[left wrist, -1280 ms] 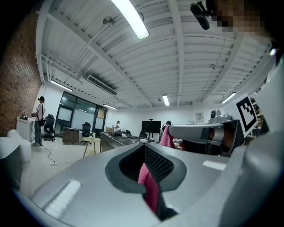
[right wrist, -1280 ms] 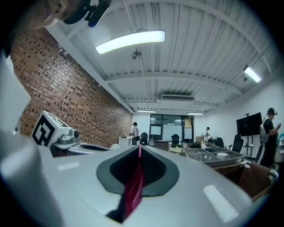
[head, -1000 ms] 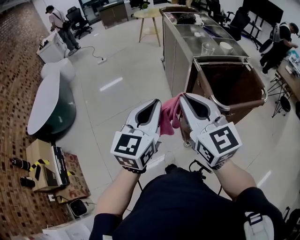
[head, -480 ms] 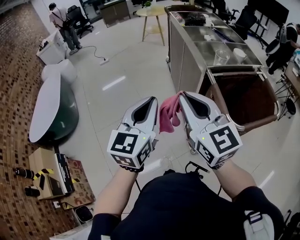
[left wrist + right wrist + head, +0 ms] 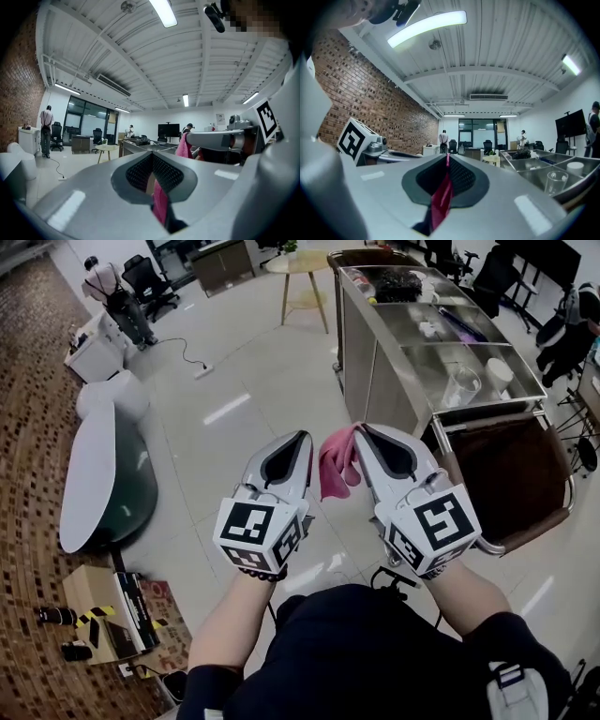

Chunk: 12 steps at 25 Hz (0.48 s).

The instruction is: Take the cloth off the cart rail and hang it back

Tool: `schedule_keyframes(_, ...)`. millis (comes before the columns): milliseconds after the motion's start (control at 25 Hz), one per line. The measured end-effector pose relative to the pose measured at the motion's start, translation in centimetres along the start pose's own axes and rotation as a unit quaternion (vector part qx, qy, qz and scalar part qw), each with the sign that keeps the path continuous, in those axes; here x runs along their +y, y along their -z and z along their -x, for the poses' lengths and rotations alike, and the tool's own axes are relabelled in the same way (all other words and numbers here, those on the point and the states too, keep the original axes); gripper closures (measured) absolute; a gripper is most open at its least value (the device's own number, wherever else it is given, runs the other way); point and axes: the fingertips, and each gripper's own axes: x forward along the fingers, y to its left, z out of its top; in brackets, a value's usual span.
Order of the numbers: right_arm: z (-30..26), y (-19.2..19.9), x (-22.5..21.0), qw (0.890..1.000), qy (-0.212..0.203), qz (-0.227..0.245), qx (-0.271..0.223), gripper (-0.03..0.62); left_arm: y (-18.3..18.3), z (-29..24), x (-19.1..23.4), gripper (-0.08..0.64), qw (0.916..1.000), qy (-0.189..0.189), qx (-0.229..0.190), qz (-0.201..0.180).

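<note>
- The left gripper point(image 5: 302, 439) is clenched on one edge of the pink cloth point(image 5: 336, 465). In the left gripper view, a strip of it shows pinched between the closed jaws.
- The right gripper point(image 5: 362, 431) grasps the other edge the same way, with a fold of cloth running up between its closed jaws.
- The cloth hangs bunched in the gap between the two sets of fingertips, in the air above the floor.
- The cart rail point(image 5: 487, 411) lies ahead and to the right of the right gripper's fingertips, apart from the cloth. The take-off step therefore looks done, and the hang-back step is in hand.
- The next move, as I judge it, is to carry both grippers forward and right until the cloth is over the rail. The fingertips then need to spread apart to stretch it, lower it so it drapes on both sides, and release.
</note>
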Motion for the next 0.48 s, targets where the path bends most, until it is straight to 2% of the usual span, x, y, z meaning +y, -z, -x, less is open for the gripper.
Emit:
schedule_keyframes(280,-4.8,0.9,-2.5,1.000,0.018,-0.001,0.003,0.580,0.6,-3.7,4.4,0.558,0.9999,0.015,0.003,0.003)
schedule_keyframes(480,-8.8,1.1,-2.5,0.999,0.038,0.005,0.002,0.580,0.6,-4.9,8.4,0.558,0.9994,0.035,0.001,0.004)
